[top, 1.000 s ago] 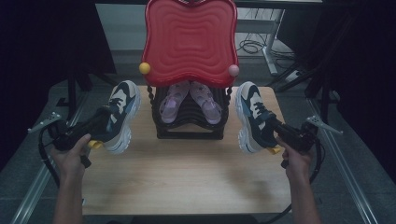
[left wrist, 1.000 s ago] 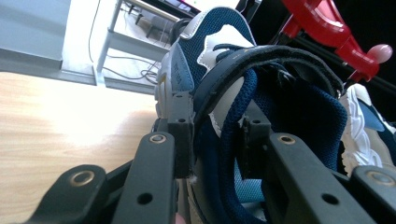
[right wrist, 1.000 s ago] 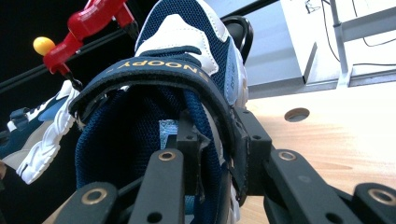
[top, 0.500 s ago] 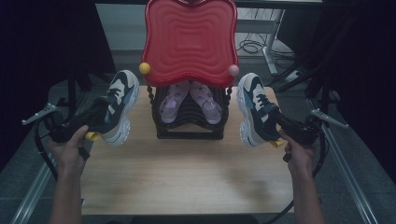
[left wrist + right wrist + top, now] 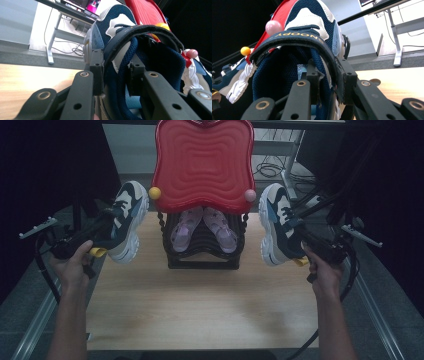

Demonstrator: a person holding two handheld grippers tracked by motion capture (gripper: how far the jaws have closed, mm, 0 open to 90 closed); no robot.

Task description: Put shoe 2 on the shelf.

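Glossy, rippled red plastic is forming the tray [image 5: 202,162]. Navy mesh cloth and smooth white panels are covering both sneakers [image 5: 126,220] [image 5: 277,225]. The bench [image 5: 200,305] is showing matt pale wood grain.

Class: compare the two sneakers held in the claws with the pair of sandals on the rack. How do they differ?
The sneakers are navy and white; the sandals are purple. The sneakers are held off the table, apart; the sandals sit together on the black rack. Both pairs point away from the person.

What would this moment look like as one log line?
left gripper: shut on left sneaker | right gripper: shut on right sneaker | both off table
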